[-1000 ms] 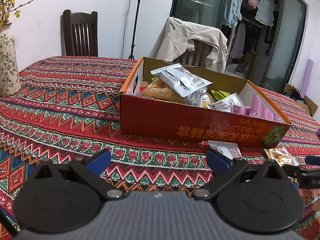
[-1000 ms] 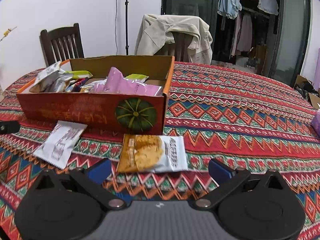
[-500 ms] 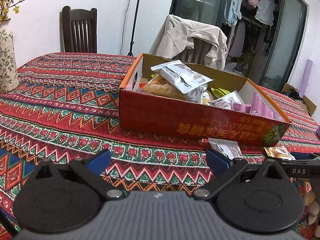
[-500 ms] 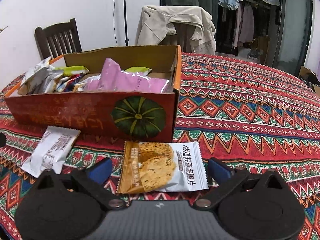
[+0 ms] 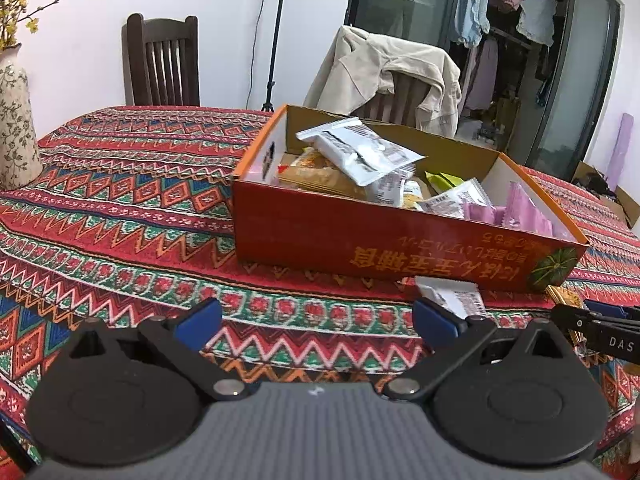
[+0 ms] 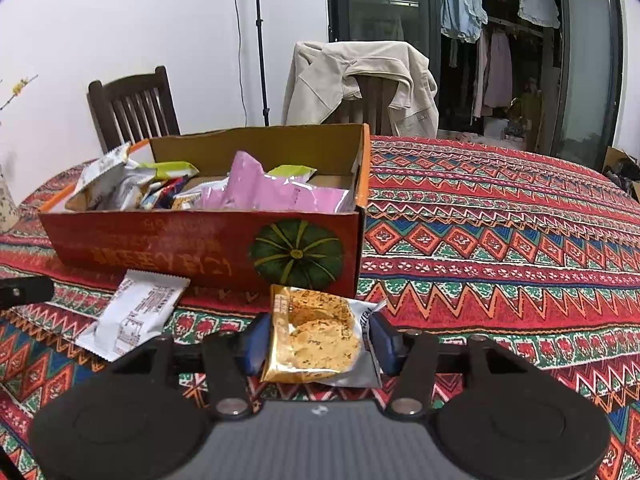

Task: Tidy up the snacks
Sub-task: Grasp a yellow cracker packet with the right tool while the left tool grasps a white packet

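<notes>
Two low, near wrist views, both facing the snack box [image 5: 400, 240].

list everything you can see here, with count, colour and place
cardboard box: one, red-orange with a green pumpkin print, on the table, open-topped
snack packets in the box: several, pink, silver, green, orange, piled inside
cracker packet: one, gold and white, in front of the box, between the right fingers
white packet: one, white with print, flat on the cloth in front of the box
tablecloth: one, red patterned, covering the table
vase: one, cream floral, far left
chairs: two, dark wood, behind the table; a beige jacket hangs on one
left gripper: fingers apart, nothing between
right gripper: fingers have just been closing, pressing the cracker packet
</notes>
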### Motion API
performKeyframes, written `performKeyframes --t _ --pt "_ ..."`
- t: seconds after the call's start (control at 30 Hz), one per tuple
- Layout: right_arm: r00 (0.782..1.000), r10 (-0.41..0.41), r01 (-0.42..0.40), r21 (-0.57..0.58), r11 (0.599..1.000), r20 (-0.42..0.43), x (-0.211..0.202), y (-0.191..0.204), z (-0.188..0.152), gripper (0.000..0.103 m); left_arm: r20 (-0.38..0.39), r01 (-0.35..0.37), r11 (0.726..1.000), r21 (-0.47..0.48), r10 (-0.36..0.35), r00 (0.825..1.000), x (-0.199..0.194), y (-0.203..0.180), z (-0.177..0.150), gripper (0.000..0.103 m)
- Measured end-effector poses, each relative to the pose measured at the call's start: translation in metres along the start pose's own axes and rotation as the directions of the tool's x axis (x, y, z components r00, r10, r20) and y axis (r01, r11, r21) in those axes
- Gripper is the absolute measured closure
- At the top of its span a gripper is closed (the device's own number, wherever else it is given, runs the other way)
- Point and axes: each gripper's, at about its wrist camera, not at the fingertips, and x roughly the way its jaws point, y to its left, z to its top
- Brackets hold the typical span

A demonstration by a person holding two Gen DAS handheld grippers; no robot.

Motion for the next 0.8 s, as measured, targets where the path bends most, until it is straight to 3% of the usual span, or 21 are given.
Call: performKeyframes --t 0.37,0.67,0.73,0.8 --pt "0.996 0.011 -0.014 0.038 0.999 0.091 -0.028 -0.01 0.005 0.051 -0.026 0.008 0.995 0.1 -0.006 1.0 0.005 -0.072 0.009 0.0" --pt "0.993 0.016 -0.024 0.064 0.998 0.115 -0.037 -0.015 0.007 0.051 -0.056 -0.073 0.984 0.163 0.083 0.995 0.03 -0.113 -0.005 0.0" --pt "0.993 0.019 -0.027 0.067 0.997 0.117 -0.038 -0.015 0.006 0.051 -0.071 -0.082 0.983 0.163 0.094 0.993 0.036 -0.115 -0.009 0.006" --pt "0.993 0.023 -0.031 0.065 0.997 0.12 -0.039 -0.014 0.006 0.051 -0.094 -0.081 0.984 0.16 0.097 0.991 0.041 -0.115 -0.012 0.022"
